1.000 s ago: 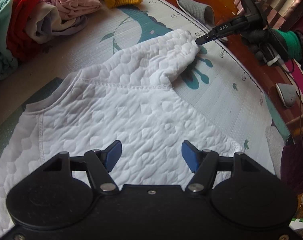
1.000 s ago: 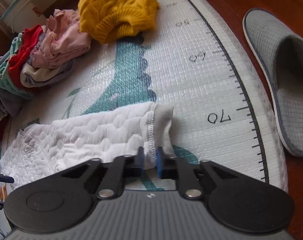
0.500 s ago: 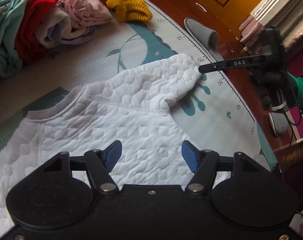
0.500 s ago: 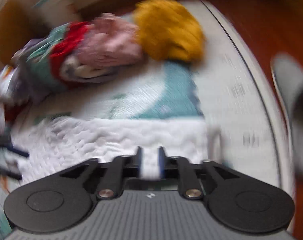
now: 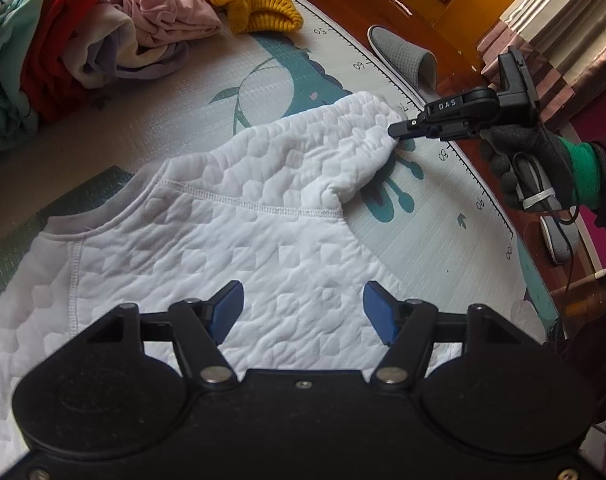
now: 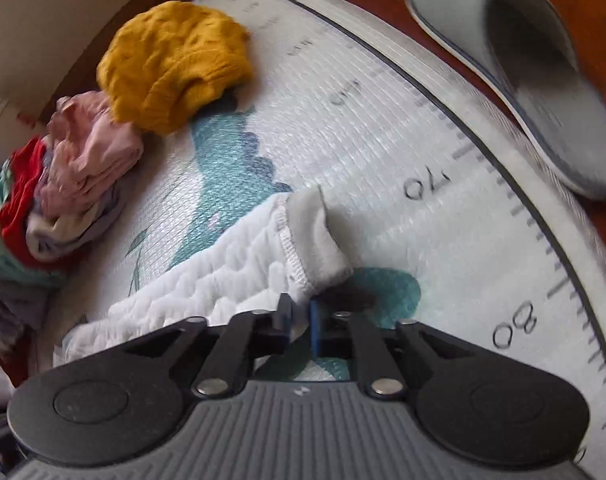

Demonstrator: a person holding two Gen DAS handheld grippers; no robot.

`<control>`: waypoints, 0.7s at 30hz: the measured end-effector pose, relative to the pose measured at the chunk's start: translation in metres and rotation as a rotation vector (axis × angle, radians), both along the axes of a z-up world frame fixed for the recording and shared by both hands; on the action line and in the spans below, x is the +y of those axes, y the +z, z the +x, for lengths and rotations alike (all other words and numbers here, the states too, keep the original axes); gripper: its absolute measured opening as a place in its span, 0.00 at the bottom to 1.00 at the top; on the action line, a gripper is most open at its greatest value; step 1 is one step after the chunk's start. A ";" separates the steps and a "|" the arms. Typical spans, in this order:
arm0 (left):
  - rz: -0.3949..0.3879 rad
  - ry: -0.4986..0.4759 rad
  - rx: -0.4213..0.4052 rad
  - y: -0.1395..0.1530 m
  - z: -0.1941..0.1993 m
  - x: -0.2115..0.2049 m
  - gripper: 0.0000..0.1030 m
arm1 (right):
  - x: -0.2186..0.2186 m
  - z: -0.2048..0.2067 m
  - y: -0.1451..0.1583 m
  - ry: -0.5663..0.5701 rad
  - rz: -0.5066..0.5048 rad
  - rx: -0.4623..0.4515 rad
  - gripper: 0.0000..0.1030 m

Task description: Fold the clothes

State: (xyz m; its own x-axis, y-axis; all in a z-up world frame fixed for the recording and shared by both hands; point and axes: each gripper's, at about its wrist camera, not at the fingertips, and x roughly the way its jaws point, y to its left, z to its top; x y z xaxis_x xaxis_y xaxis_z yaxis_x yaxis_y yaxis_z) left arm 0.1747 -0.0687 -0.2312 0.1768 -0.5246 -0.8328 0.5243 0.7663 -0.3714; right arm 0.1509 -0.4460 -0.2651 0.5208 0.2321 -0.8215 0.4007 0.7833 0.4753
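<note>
Right claw (image 6: pixel 301 316) pinches the edge of the sleeve cuff (image 6: pixel 317 236), blue pads nearly together with cloth between. Left claw (image 5: pixel 303 312) hangs spread wide over the body of the white sweatshirt (image 5: pixel 207 248), gripping nothing.

The sweatshirt lies flat on the play mat (image 5: pixel 423 248) on the floor, its sleeve (image 5: pixel 303 148) running out toward 2 o'clock in the left view, where I see the right claw (image 5: pixel 395 131) at its tip.

Step in hand, I judge: fold the sleeve across the body. To do it well I would keep the pinch firm, lift just enough to clear the mat, carry the cuff toward 8 o'clock, and press the left claw down near the shoulder seam (image 5: pixel 247 204) so the body does not drag. Grip is only at the cuff's corner; it may slip.

Fabric: thick quilted knit, raised hexagon bubbles, soft and slightly stiff, so it should hold a crease loosely. Cuff is smooth ribbed grey-white with overlock stitching. Mat is woven-textured foam with printed ruler marks and a teal dinosaur.

Pile of unfolded clothes (image 5: pixel 63 40) at 10 o'clock, chunky yellow cable-knit sweater (image 5: pixel 255 0) at 12, grey slipper (image 6: pixel 523 72) on the wooden floor beyond the mat.
</note>
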 end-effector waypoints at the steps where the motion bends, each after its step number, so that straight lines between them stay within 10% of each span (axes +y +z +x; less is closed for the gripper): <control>1: -0.001 -0.003 0.000 0.000 -0.001 0.001 0.63 | 0.002 -0.002 0.003 0.000 0.002 -0.017 0.08; 6: -0.009 0.026 -0.001 0.001 0.001 0.006 0.63 | 0.023 -0.007 0.041 0.127 -0.105 -0.160 0.08; 11: -0.115 0.122 0.035 0.010 0.017 0.011 0.63 | 0.120 -0.022 0.091 0.576 -0.420 -0.422 0.08; 21: -0.349 0.345 0.128 0.020 0.053 0.005 0.63 | 0.228 -0.059 0.095 1.065 -0.773 -0.638 0.07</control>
